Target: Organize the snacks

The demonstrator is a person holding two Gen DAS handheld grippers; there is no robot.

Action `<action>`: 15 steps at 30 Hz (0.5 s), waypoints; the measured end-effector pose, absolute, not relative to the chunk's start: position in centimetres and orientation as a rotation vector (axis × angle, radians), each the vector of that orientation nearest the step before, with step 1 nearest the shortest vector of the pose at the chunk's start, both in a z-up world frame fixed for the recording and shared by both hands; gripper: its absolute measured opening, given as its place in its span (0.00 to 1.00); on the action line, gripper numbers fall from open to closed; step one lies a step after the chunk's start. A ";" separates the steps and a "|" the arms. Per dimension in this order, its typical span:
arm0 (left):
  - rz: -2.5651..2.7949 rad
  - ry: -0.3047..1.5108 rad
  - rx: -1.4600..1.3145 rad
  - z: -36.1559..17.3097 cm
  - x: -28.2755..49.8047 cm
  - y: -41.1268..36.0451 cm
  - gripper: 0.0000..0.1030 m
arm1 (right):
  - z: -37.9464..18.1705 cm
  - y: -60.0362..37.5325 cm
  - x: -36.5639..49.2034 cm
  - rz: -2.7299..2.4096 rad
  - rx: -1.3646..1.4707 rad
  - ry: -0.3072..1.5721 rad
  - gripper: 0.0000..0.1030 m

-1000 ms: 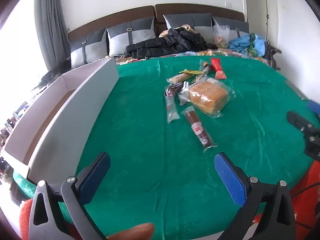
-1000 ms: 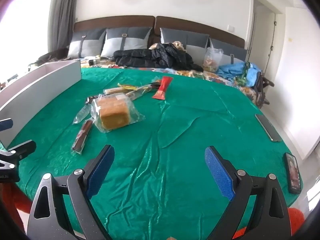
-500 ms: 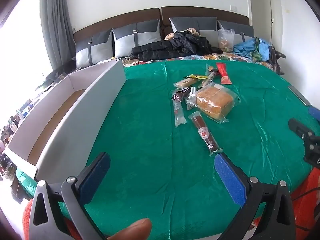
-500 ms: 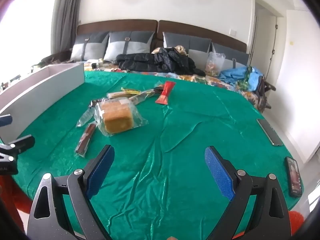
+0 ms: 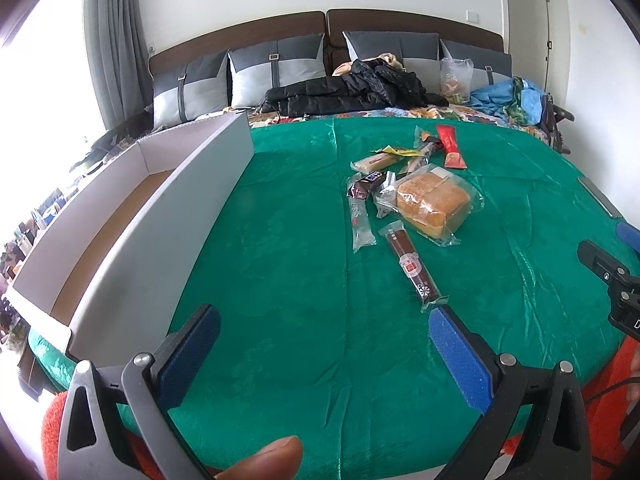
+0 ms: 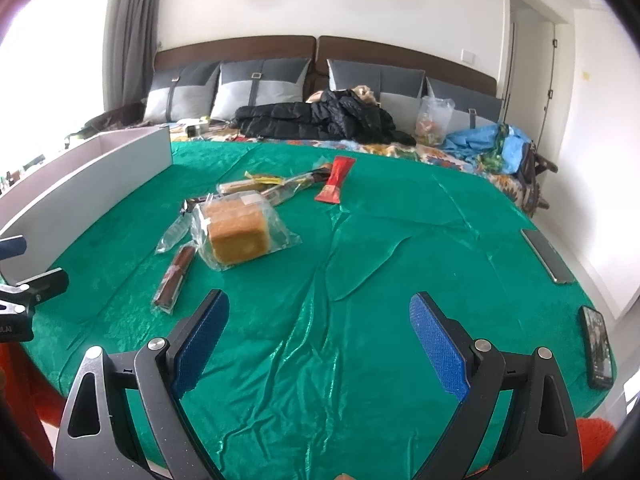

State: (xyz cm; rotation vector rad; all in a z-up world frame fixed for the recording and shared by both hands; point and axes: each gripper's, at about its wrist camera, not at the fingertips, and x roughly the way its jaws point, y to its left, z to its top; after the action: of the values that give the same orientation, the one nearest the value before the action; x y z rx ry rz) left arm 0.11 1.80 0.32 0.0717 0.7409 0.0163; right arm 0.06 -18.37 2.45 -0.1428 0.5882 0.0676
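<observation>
Zero snacks are in the box (image 5: pixel 132 236) as far as its visible floor shows; the task reads as barely begun.

Left gripper (image 5: pixel 324 354): fingers spread wide, nothing between the blue pads, hovering over bare green cloth (image 5: pixel 280 280) at the near edge of the table. Right gripper (image 6: pixel 318 338): likewise wide open and empty, over wrinkled cloth.

Snack pile, left wrist view: sits at about 1 o'clock from the left gripper, well apart from the box, which runs along the 9 to 11 o'clock side.
- bagged bread loaf (image 5: pixel 432 206), largest item, centre of pile
- long brown sausage stick (image 5: pixel 412 266), nearest item, its near end just beyond the left gripper's right pad
- clear wrapped stick (image 5: pixel 360 222) at 9 o'clock of the loaf
- small dark packet (image 5: pixel 366 184), tan wrapped bar (image 5: pixel 374 163), red packet (image 5: pixel 451 147) at the far side; a few more wrappers there are too overlapped to count

Two phones (image 6: pixel 548 256) lie at the right gripper's 2 to 3 o'clock, not part of the job.

Judgement: everything remains to be moved. Sausage stick looks like the easiest first pick for the left side.
</observation>
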 end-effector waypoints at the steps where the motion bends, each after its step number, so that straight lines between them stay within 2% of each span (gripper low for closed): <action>1: 0.017 0.738 0.076 0.4 0.1 1.7 1.00 | 2.5 -18.3 0.0 0.069 -0.145 0.585 0.91; 15: 0.034 0.750 0.077 0.0 0.4 2.0 1.00 | 2.3 -17.9 0.2 0.084 -0.158 0.585 0.91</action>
State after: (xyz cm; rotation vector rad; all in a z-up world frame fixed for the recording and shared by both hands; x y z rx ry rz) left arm 0.43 2.03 -0.01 0.0768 0.7503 0.0341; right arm 0.19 -17.90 2.30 -0.1580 0.5849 0.0841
